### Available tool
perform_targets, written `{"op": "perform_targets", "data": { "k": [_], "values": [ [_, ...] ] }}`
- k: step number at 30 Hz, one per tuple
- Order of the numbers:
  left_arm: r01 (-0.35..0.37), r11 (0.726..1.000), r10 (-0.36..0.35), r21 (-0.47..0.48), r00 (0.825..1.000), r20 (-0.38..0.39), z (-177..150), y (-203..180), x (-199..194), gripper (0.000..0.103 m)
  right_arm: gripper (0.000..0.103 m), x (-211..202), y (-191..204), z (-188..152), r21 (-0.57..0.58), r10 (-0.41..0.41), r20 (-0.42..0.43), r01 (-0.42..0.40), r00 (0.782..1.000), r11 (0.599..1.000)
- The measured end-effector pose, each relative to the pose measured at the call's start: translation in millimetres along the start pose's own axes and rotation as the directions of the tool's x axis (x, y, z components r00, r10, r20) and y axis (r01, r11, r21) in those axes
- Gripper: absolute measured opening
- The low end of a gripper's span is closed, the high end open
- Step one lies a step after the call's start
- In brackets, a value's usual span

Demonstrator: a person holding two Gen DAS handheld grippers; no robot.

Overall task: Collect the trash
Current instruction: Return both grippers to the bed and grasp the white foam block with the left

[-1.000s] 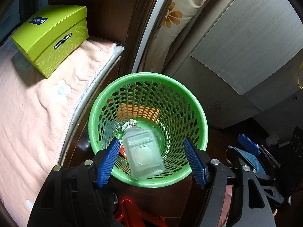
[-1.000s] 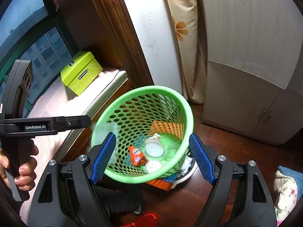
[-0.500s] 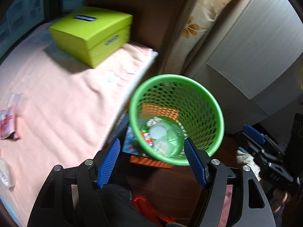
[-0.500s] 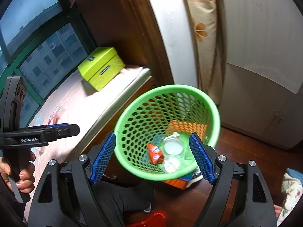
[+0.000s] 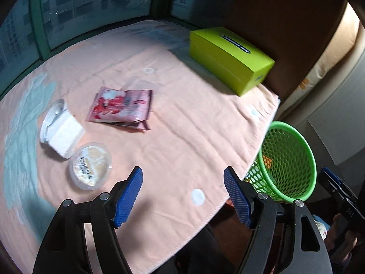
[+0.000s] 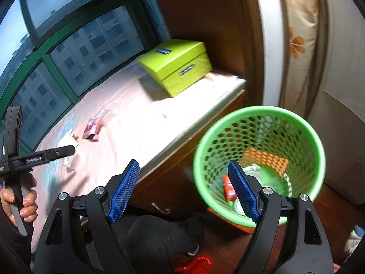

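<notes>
1. Left wrist view: the left gripper (image 5: 183,193), jaws opening and empty, hangs over bare blanket (image 5: 173,141) near its edge. Left of it lie a cup (image 5: 90,165), tub (image 5: 59,130) and wrapper (image 5: 121,107); the basket (image 5: 294,159) stands right.
2. Right wrist view: the right gripper (image 6: 183,189), jaws spread and empty, straddles the basket's (image 6: 303,123) left rim.

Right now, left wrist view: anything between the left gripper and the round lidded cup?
Nothing. In the left wrist view only bare pink blanket lies between the left gripper, whose empty jaws are opening, and the round lidded cup.
</notes>
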State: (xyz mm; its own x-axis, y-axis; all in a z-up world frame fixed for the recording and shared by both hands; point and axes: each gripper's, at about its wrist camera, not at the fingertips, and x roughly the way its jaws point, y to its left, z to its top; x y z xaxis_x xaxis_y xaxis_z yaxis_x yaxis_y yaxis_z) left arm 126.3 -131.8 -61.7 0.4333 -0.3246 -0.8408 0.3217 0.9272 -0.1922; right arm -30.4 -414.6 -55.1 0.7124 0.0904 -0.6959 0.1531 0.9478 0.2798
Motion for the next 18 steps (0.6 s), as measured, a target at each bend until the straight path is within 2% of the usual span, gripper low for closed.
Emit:
{"op": "perform_targets", "data": {
  "k": [5, 11, 18],
  "values": [
    [-0.075, 0.992, 0.079, -0.098, 0.996, 0.033, -0.7, 64.1, -16.4, 0.071, 0.080, 21.2, 38.6, 6.0, -0.056, 0.059, -0.026, -0.060, 0.998, 0.997],
    [-0.133, 0.969, 0.147, -0.207, 0.988, 0.051, -0.7, 130.6, -17.0, 0.071, 0.080, 42.5, 80.2, 7.9, -0.107, 0.119, -0.064, -0.126, 0.991, 0.986],
    [-0.085, 0.957, 0.103, -0.278, 0.993, 0.051, -2.8, 181.5, 8.9, 0.071, 0.080, 56.4, 114.4, 4.0, -0.152, 0.154, -0.103, -0.169, 0.983, 0.974]
  ]
}}
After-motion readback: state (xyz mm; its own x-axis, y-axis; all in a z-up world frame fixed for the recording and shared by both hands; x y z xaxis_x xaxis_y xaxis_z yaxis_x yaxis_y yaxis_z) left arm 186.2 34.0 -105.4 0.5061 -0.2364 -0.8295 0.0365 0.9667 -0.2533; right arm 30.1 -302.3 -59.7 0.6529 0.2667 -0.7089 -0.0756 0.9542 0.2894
